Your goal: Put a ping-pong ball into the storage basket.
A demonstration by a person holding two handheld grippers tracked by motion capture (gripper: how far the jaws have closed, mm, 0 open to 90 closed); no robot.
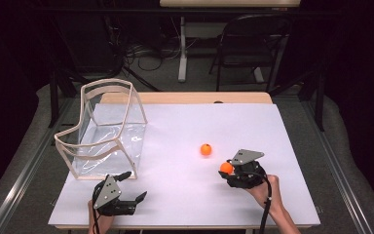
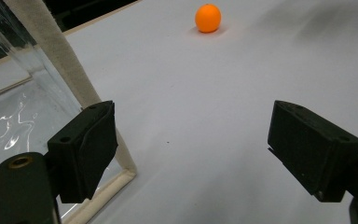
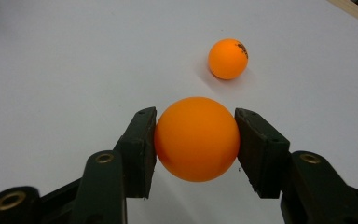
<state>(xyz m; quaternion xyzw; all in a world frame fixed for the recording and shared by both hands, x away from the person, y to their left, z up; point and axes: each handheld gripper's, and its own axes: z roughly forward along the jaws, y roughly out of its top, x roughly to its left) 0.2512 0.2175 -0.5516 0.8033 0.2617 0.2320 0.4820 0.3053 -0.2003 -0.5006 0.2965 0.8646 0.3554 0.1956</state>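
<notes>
My right gripper [image 1: 227, 171] [image 3: 196, 140] is shut on an orange ball [image 3: 196, 139] [image 1: 226, 167], both pads pressing its sides, just above the white table sheet. A second orange ball [image 1: 205, 149] [image 3: 228, 59] [image 2: 208, 18] lies loose on the sheet a short way beyond it. My left gripper [image 1: 133, 186] [image 2: 191, 149] rests near the front left of the table, jaws wide open with nothing between them. It sits just in front of a clear plastic bin [image 1: 104, 129] [image 2: 9, 107] with a pale fabric rim, tipped on its side.
The white sheet [image 1: 175, 195] covers a wooden table top [image 1: 185, 97]. Behind the table stand a dark chair [image 1: 253, 44] and a table leg with cables on the floor. The table's front edge runs just below both hands.
</notes>
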